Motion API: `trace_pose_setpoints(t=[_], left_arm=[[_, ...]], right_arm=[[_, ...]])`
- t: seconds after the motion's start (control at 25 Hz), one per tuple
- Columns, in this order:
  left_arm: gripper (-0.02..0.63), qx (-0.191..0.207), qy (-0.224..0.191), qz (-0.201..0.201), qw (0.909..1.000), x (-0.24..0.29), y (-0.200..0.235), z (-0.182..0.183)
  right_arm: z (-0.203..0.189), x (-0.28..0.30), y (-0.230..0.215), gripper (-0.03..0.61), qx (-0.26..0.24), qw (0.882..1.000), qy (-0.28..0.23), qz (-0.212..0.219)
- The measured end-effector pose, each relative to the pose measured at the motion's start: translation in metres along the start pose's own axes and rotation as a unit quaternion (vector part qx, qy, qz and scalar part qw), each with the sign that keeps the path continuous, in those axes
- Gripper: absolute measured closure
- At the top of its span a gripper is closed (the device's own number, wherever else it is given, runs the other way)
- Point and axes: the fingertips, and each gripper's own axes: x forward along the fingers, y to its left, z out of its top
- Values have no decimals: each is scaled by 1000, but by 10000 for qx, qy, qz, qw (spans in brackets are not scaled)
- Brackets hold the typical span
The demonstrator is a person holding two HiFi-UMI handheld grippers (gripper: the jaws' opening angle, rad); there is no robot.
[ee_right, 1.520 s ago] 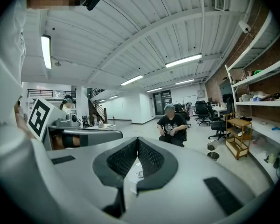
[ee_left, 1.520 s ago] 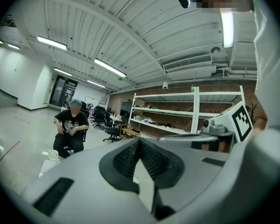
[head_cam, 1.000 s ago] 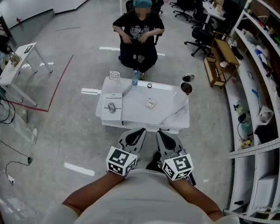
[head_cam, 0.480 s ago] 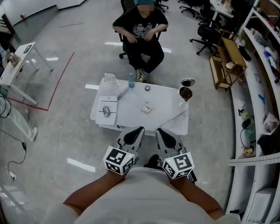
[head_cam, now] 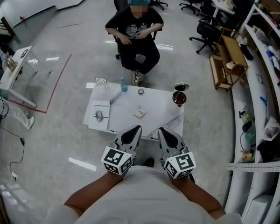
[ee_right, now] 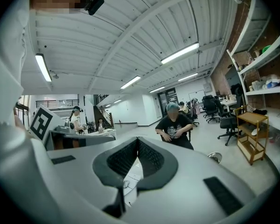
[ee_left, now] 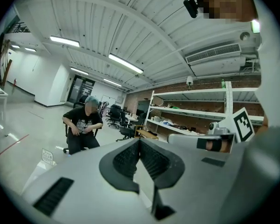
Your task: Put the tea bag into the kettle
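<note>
Left gripper [head_cam: 136, 129] and right gripper [head_cam: 162, 131] were seen closed and empty at lower centre, while the tea bag [head_cam: 140, 112] was spotted mid-frame on the table [head_cam: 156, 105], left of the kettle [head_cam: 178, 97], and judged light, limp, tearable, best pinched at an edge.

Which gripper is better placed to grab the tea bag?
Probably left: the left gripper lines up with the small pale square tea bag; the right gripper sits nearer the dark round kettle.

Bright, even light from ceiling strip lamps [ee_left: 125, 63]; gripper views curve fisheye-round with black corners.
</note>
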Motion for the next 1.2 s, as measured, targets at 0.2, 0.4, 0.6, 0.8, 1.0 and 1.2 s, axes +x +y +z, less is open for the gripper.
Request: trace_pose_setpoints(t=[0.2,0.4,0.6,0.8,1.0,1.2], left_arm=[[603,-114,43,85,9999,20,12,1],[603,-171,72,-55,9998,45,25,8],[604,-48,152,-181,9997,64,46,11],[603,-342,164,-145,9992,76,90,22],[603,-141,151,-308,9993,89,131,40],[604,-127,171,-483,9986,95,170,53]], right_arm=[[-1,10,-21,568,80,9999,43,-54],[4,28,-37,569,67,9998,62,-186],[13,55,-37,569,-192,9997,39,-173],[12,97,-38,568,-169,9995,138,-214],[15,148,-34,568,-15,9994,208,-276],[18,190,-29,568,-88,9988,245,-418]])
